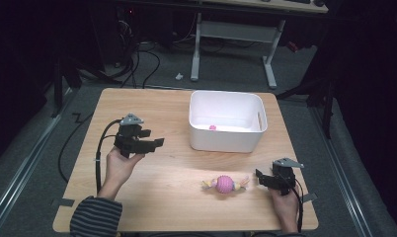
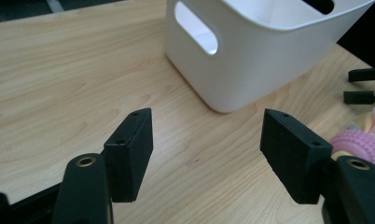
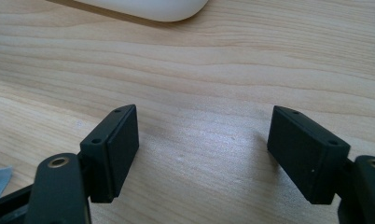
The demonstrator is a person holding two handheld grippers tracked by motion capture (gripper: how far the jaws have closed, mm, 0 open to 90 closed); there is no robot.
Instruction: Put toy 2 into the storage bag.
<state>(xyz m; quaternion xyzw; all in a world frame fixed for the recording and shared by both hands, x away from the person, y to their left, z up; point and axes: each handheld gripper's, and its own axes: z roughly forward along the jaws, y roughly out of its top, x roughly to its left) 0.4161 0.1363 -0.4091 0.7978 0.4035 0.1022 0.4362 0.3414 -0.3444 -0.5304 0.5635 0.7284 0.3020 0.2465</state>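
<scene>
Left hand-held gripper point(image 1: 154, 143): being held above the pale wooden counter point(image 1: 152, 187) with jaws apart and nothing between them, aimed toward the toy, presumably for a pick-up.
Right hand-held gripper point(image 1: 258, 178): being rested low at the counter's right edge, jaws spread and empty, just beside the toy.
Pink ribbed ball toy with pastel rope ends point(image 1: 225, 184): lying on the counter in front of the bin, apart from both grippers.
White rectangular plastic bin point(image 1: 225, 140): standing open behind, likely as the drop place; a small pink item point(image 1: 212, 127) is lying inside.

I read no text, label, brand, number or sign anywhere near either gripper I hold.
</scene>
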